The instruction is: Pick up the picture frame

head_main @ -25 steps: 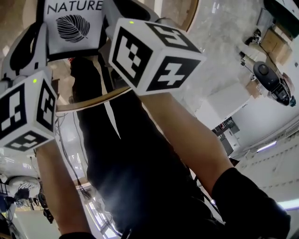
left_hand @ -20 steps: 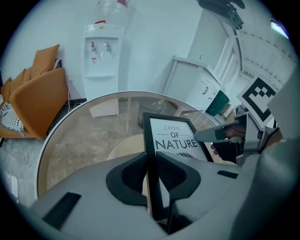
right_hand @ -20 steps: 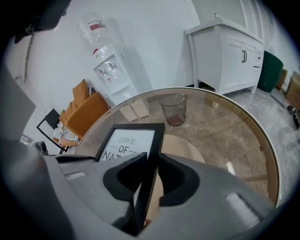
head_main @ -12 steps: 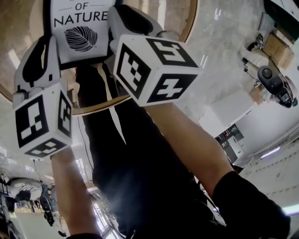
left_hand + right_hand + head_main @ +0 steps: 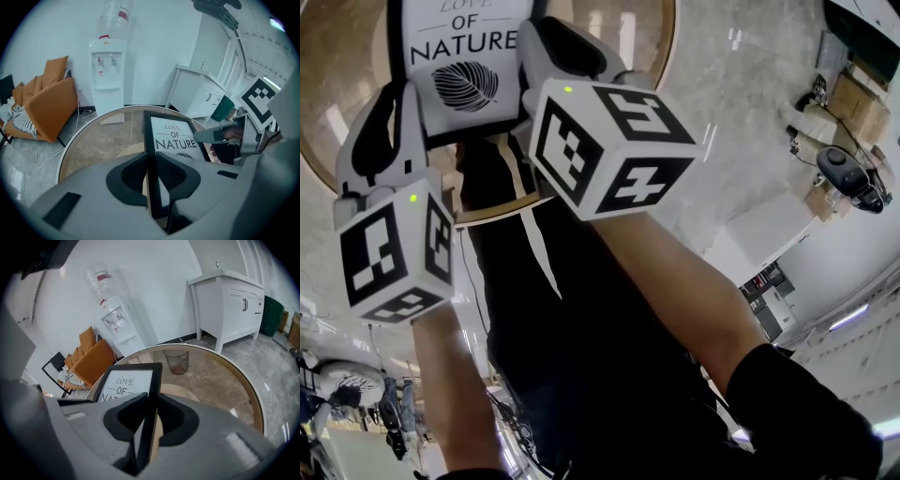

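The picture frame (image 5: 459, 56) is black-edged with a white print reading LOVE OF NATURE and a leaf. It hangs above the round glass table (image 5: 661, 66), held between both grippers. My left gripper (image 5: 394, 94) is shut on the frame's left edge; in the left gripper view the dark pads (image 5: 133, 173) squeeze the black border of the frame (image 5: 176, 138). My right gripper (image 5: 528, 61) is shut on the frame's right edge. In the right gripper view the frame (image 5: 126, 383) runs edge-on between the jaws of the right gripper (image 5: 151, 411).
The table's rim (image 5: 253, 394) curves under the frame, and a wastebasket (image 5: 177, 361) shows through the glass. A water dispenser (image 5: 108, 70) and an orange sofa (image 5: 47, 103) stand beyond, a white cabinet (image 5: 229, 305) to the side. The person's dark-clothed body (image 5: 581, 356) fills the lower head view.
Both grippers have risen together with the frame held between them. In the head view the frame sits lower in the picture and shows more of its print.
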The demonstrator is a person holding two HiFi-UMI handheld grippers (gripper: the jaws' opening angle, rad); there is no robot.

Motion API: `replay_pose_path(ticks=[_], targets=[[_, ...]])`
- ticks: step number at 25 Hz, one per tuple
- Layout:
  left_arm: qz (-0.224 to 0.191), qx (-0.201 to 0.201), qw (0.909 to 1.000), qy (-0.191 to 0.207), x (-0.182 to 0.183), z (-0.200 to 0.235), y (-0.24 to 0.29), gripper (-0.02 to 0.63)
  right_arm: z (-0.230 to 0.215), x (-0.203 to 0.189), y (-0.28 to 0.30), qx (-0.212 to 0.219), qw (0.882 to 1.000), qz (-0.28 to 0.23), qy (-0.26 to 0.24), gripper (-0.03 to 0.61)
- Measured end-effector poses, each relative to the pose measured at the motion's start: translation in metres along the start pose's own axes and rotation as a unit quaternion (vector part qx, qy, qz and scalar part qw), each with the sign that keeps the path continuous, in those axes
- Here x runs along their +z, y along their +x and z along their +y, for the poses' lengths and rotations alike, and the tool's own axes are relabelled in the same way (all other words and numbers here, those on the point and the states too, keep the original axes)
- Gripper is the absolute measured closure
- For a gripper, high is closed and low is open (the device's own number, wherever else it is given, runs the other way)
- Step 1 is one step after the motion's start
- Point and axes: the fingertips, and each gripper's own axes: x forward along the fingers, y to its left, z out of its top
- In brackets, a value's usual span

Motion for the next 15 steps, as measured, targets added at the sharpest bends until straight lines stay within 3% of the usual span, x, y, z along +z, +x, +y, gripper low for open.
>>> replay_pose_path(ticks=[9, 15], targets=[[-0.029, 0.016, 0.9995, 0.005, 0.034, -0.02, -0.039, 0.54, 0.008, 0.036, -0.042, 0.017, 1.0, -0.023, -0.012, 0.515], [-0.04, 0.016, 0.999, 0.011, 0.037, -0.022, -0.044, 0.54, 0.01, 0.04, -0.049, 0.02, 0.999, -0.034, -0.017, 0.514]])
